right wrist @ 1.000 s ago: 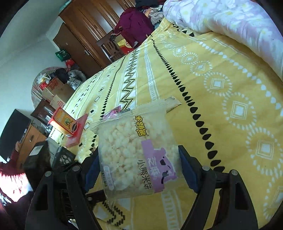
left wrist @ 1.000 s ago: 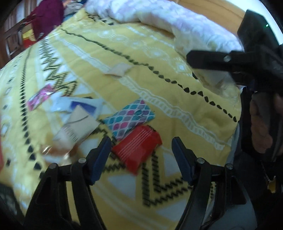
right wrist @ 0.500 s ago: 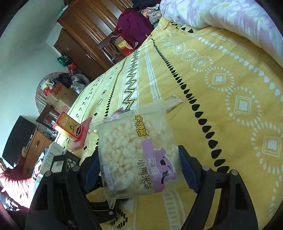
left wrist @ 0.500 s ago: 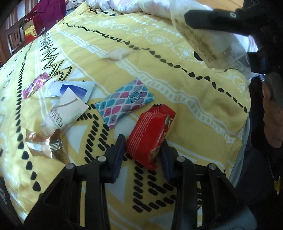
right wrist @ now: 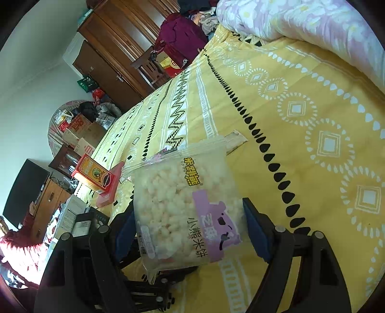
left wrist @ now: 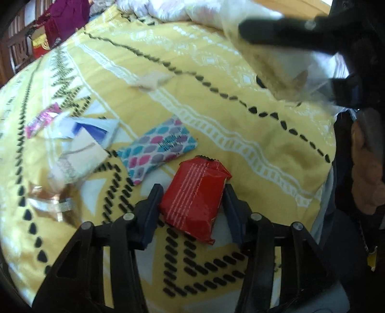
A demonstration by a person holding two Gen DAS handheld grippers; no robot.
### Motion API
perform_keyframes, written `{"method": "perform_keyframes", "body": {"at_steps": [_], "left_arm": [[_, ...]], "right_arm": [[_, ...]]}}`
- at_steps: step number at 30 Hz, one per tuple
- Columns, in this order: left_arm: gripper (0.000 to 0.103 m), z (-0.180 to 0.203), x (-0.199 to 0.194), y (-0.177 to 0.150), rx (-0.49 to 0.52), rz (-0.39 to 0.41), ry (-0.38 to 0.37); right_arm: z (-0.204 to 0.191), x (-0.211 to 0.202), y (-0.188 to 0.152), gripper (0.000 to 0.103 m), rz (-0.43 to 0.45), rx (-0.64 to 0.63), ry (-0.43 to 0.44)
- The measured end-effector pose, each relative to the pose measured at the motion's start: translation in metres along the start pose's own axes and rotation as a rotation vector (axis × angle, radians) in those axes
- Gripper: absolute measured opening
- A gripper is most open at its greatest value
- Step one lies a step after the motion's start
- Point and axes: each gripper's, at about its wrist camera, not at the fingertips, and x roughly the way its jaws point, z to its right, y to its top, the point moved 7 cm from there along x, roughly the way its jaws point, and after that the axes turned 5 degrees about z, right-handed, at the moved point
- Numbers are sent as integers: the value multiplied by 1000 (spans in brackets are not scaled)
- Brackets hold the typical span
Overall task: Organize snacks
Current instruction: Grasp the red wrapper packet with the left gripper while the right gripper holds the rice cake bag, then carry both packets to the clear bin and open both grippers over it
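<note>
Your left tongs (left wrist: 192, 199) pinch a red snack packet (left wrist: 196, 198) between their pads, their jaws having just eased a little wider; the packet sits above the yellow patterned bed (left wrist: 240, 134) near its close edge. Just beyond lies a scale-patterned pouch (left wrist: 160, 149), then white sachets (left wrist: 84, 144) and a pink wrapper (left wrist: 42, 119) towards the left edge. Your right tongs (right wrist: 190, 231) grip a clear bag of rice puffs (right wrist: 185, 211), held upright over the bed's near edge. A lilac quilt (right wrist: 312, 21) is bunched at the far end.
</note>
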Motion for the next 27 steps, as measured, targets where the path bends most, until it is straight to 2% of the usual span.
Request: {"method": "perform_keyframes", "body": {"at_steps": [3, 6, 9, 12, 17, 21, 23, 27], "left_arm": [[49, -6, -37, 11, -27, 74, 49], [49, -24, -93, 18, -63, 161, 144], [49, -63, -159, 12, -152, 241, 254], [49, -114, -235, -9, -275, 315, 376], [48, -184, -360, -59, -448, 427, 595], [49, -231, -448, -114, -589, 505, 765], [48, -251, -473, -142, -650, 516, 822], [48, -279, -482, -186, -757, 497, 851]], "right_arm": [[-8, -4, 0, 83, 13, -34, -8], [-21, -7, -2, 83, 16, -67, -13], [-45, -8, -2, 83, 3, -97, 5], [-94, -4, 0, 83, -4, -162, 48], [-216, 7, 0, 83, -15, -317, 179], [-323, 26, -18, 83, -63, -435, 299], [-380, 35, -35, 83, -97, -496, 366], [-475, 50, -77, 83, -166, -596, 481]]}}
